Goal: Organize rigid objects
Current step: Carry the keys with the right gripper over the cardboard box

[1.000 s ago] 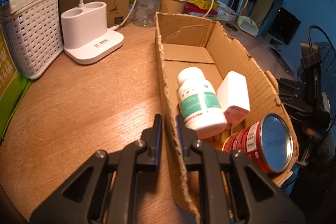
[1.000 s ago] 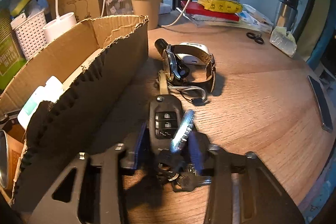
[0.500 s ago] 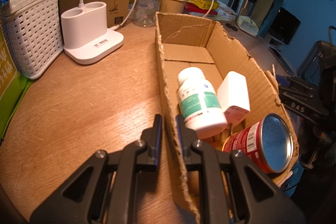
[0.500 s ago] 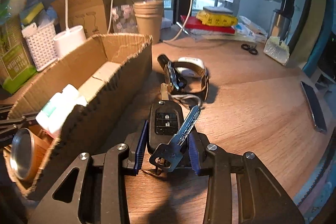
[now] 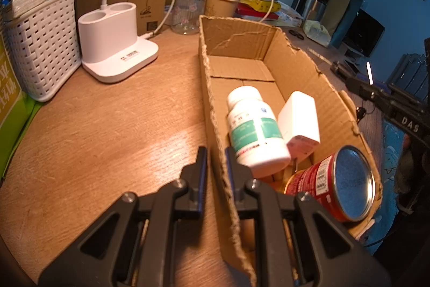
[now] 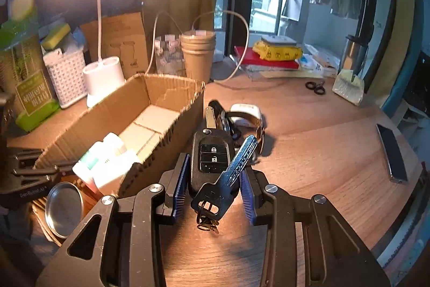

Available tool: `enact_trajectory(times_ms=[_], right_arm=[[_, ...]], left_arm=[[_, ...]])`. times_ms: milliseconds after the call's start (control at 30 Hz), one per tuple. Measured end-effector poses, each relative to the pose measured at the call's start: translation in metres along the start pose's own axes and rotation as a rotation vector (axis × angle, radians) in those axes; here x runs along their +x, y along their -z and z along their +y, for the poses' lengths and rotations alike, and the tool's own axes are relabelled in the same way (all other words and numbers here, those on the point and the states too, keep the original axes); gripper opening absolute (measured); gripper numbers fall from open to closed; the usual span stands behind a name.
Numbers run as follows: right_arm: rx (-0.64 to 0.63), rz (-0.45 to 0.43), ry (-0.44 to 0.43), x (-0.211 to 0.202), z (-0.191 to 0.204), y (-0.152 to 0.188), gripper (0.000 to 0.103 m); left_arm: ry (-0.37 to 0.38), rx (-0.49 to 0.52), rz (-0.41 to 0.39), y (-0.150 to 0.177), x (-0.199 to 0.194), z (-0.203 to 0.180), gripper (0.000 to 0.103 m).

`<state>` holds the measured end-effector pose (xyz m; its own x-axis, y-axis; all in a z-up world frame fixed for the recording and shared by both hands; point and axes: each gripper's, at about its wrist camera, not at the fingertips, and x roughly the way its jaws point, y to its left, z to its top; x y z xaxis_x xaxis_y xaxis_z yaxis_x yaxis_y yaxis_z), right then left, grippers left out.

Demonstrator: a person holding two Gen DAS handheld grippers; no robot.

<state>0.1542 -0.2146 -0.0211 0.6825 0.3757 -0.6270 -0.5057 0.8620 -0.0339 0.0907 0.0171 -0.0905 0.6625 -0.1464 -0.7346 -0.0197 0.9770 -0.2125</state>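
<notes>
Lifted clear of the table since earlier: car key fob (image 6: pixel 212 158), clamped in right gripper (image 6: pixel 213 187) at lower centre, long axis pointing up-frame, blade key (image 6: pixel 236 166) slanting across. Left gripper (image 5: pixel 216 163) pinches cardboard box (image 5: pixel 212 104) wall, unchanged.

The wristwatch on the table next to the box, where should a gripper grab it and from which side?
Judging from the right wrist view, the wristwatch stands on edge behind the key fob, its strap forming a loop. Come from above and pinch the strap's top arc. The right gripper must first release the fob.
</notes>
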Motion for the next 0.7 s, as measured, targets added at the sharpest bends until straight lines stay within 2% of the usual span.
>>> enact_trajectory(times_ms=[700], right_arm=[[-0.059, -0.109, -0.031, -0.024, 0.027, -0.035, 0.038]], left_arm=[[-0.001, 0.002, -0.001, 0.001, 0.0, 0.0, 0.014]])
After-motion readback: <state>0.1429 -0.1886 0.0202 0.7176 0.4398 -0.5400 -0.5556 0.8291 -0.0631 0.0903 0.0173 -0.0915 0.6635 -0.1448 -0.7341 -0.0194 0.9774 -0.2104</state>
